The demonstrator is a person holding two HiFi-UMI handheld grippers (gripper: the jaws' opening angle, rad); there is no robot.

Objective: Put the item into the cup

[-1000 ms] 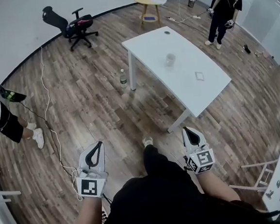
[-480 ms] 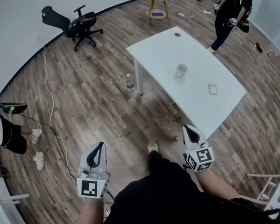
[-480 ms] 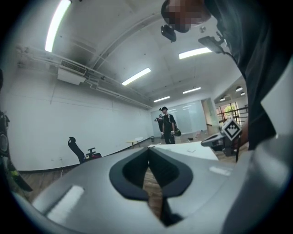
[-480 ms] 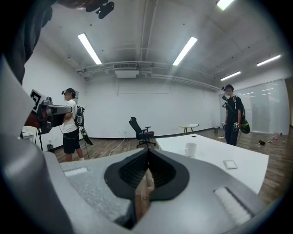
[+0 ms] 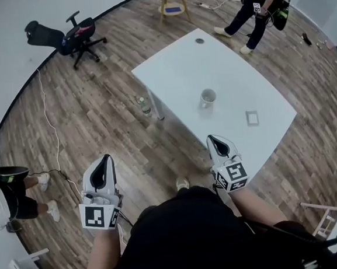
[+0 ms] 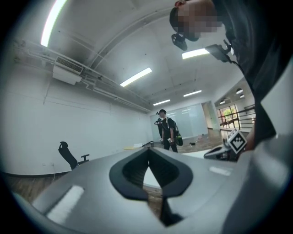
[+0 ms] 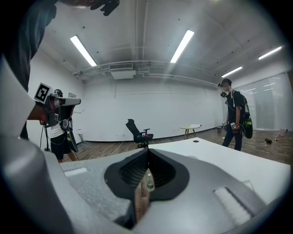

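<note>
Our left gripper (image 5: 107,160) and right gripper (image 5: 214,140) have their jaws pressed together, with nothing in them. We have walked closer, so the white surface (image 5: 233,67) is now right by us. On it, the flat square item (image 5: 252,118) lies near the cup (image 5: 207,97), not touching it.

Upright pale cup (image 5: 207,97) and flat square item (image 5: 252,118) sit apart on white table (image 5: 177,71).

The cup (image 5: 207,97) is sitting near the middle of the counter (image 5: 226,61), and the item (image 5: 252,118) is lying on the counter at the cup's four o'clock, apart from it. A bottle (image 5: 145,106) is standing on the floor (image 5: 97,119) at the cup's nine o'clock, just beside the counter. An office chair (image 5: 60,38) is standing well off at ten o'clock.
</note>
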